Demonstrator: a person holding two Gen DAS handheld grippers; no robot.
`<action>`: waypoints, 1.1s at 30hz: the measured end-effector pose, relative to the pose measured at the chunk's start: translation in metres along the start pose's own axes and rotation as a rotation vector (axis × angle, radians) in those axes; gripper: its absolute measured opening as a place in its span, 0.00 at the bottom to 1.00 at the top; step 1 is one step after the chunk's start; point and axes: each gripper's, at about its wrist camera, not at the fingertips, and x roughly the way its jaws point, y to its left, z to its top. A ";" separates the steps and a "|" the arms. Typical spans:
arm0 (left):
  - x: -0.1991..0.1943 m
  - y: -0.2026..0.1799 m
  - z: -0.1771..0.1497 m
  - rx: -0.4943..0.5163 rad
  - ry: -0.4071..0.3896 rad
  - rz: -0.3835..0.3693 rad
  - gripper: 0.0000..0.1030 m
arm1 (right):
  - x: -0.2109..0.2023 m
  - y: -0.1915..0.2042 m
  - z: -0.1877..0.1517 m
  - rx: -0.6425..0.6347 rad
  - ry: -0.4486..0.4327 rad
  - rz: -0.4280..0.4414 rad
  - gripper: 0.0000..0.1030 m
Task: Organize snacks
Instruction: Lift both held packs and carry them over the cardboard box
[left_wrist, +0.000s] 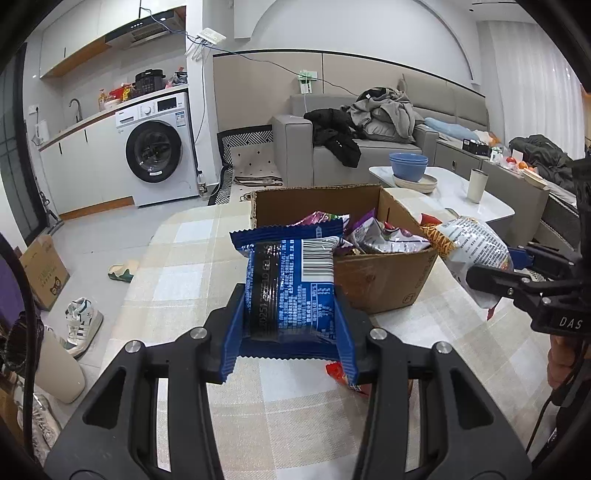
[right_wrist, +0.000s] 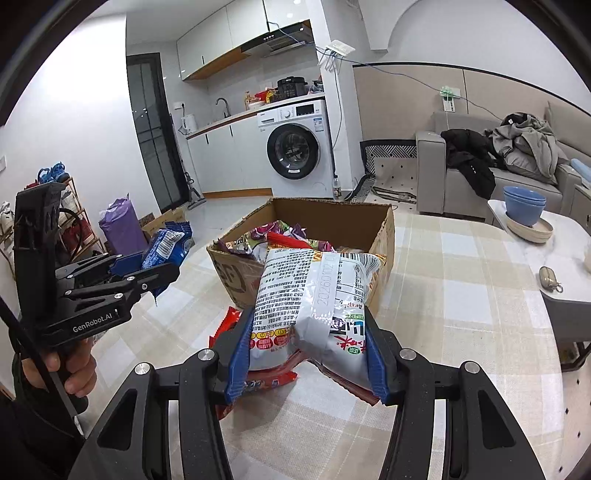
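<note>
Snacks fill an open corrugated cardboard box (left_wrist: 384, 280) standing on a table (left_wrist: 295, 406) covered with a beige-and-white checked cloth; crinkly foil packets in purple, red and silver are heaped inside. The left claw (left_wrist: 290, 317) is clamped on a glossy blue packet (left_wrist: 291, 280) with a barcode and serrated ends, held in the air just short of the box's near wall. The right claw (right_wrist: 308, 343) grips a puffy silver-white bag (right_wrist: 314, 295) printed with dense text, also in front of the box. A red wrapper (right_wrist: 229, 321) lies flat on the cloth beneath it. Beyond stand a pale side table with stacked blue bowls (left_wrist: 408, 166) and a white cup (left_wrist: 476, 184).
</note>
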 end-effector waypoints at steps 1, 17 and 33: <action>-0.002 0.002 0.002 -0.002 -0.001 -0.006 0.39 | 0.000 0.000 0.001 0.001 -0.001 -0.001 0.52; 0.023 0.008 0.035 -0.029 -0.003 -0.046 0.39 | 0.015 -0.005 0.017 0.013 -0.046 -0.013 0.52; 0.065 0.016 0.067 -0.045 -0.001 -0.028 0.39 | 0.046 -0.010 0.048 0.028 -0.074 -0.012 0.52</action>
